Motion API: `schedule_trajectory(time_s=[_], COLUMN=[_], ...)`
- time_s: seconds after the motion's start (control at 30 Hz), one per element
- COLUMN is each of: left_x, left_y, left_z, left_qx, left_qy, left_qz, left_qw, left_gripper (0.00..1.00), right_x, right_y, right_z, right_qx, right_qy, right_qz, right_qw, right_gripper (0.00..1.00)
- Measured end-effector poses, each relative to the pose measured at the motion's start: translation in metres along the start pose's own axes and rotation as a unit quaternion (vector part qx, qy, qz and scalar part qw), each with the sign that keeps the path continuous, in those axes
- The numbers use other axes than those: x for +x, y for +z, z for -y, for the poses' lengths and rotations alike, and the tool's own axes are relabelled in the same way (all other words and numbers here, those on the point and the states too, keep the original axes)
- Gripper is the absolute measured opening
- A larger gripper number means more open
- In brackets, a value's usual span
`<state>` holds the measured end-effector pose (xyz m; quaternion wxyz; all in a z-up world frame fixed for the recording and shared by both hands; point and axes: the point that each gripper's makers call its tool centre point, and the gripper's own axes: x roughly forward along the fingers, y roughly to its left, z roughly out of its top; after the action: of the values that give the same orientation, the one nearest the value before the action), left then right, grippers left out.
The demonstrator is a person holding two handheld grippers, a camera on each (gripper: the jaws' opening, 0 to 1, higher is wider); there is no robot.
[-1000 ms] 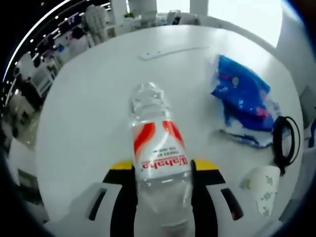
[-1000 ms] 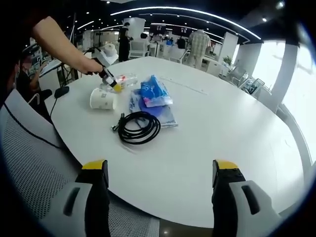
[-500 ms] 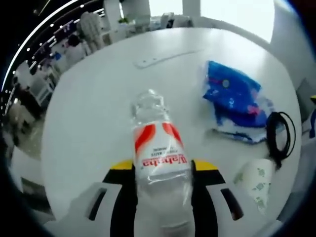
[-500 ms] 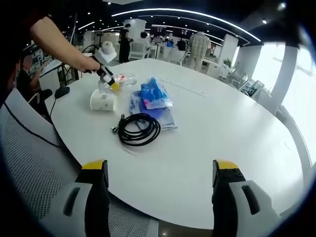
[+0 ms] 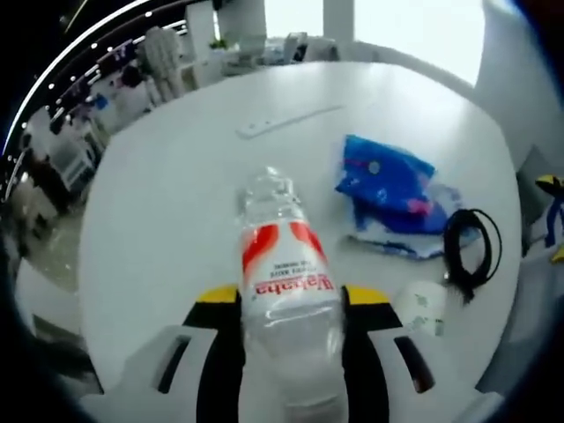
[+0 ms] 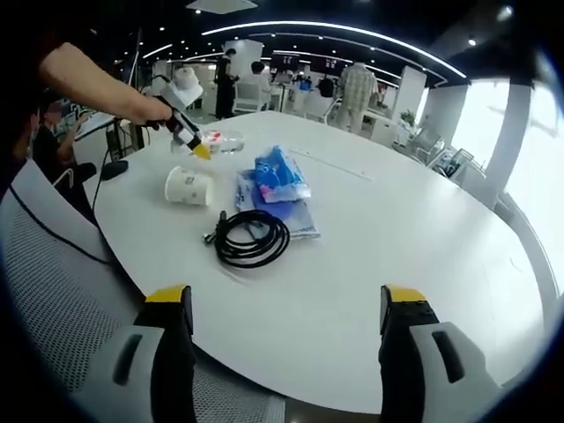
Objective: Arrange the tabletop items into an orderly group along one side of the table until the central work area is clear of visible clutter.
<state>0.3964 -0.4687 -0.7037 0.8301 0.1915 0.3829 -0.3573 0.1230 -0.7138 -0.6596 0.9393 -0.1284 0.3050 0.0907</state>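
Your left gripper (image 5: 291,304) clamps a clear plastic water bottle with a red-and-white label (image 5: 286,269), held in the air above the round white table (image 6: 414,238). Your right gripper (image 6: 286,308) hangs wide open and empty at the table's near edge. Near the left edge lie a white paper cup (image 6: 188,186), a coiled black cable (image 6: 251,238) and blue plastic packets (image 6: 275,176), close together.

Clear, glossy plastic on the water bottle (image 5: 286,264), its red-and-white label slick and shiny. The desk (image 6: 423,229) reads smooth, matt white. At two o'clock of the bottle, the blue packet (image 5: 388,189) is crinkled, shiny plastic film. The cup (image 6: 188,186) looks like matt paper; the black cable (image 6: 251,238) is dull and rubbery.
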Motion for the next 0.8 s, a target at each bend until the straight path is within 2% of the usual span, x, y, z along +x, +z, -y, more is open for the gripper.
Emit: schedule_trajectory(time_s=[0.3,0.43,0.53,0.8], left_x=[-0.010,-0.019,-0.029,-0.044], left_y=[0.003,0.006,0.004,0.000], left_z=[0.003,0.005,0.010,0.014], left_qx=[0.026,0.025,0.042,0.053], left_qy=[-0.003,-0.011,-0.013,-0.014], left_qz=[0.005,0.009,0.006,0.013], left_qw=[0.9996,0.9996,0.9990,0.9984], left_gripper=[0.38,0.38,0.38,0.38], right_x=[-0.001,-0.001,-0.002,-0.003], right_y=[0.003,0.003,0.005,0.007], right_z=[-0.001,-0.002,-0.003,-0.004], right_qx=[-0.002,-0.006,-0.002,-0.006], right_qy=[0.004,0.007,0.008,0.012], right_qz=[0.009,0.008,0.011,0.014], right_qw=[1.0000,0.9999,0.9999,0.9998], right_gripper=[0.87,0.87,0.87,0.87])
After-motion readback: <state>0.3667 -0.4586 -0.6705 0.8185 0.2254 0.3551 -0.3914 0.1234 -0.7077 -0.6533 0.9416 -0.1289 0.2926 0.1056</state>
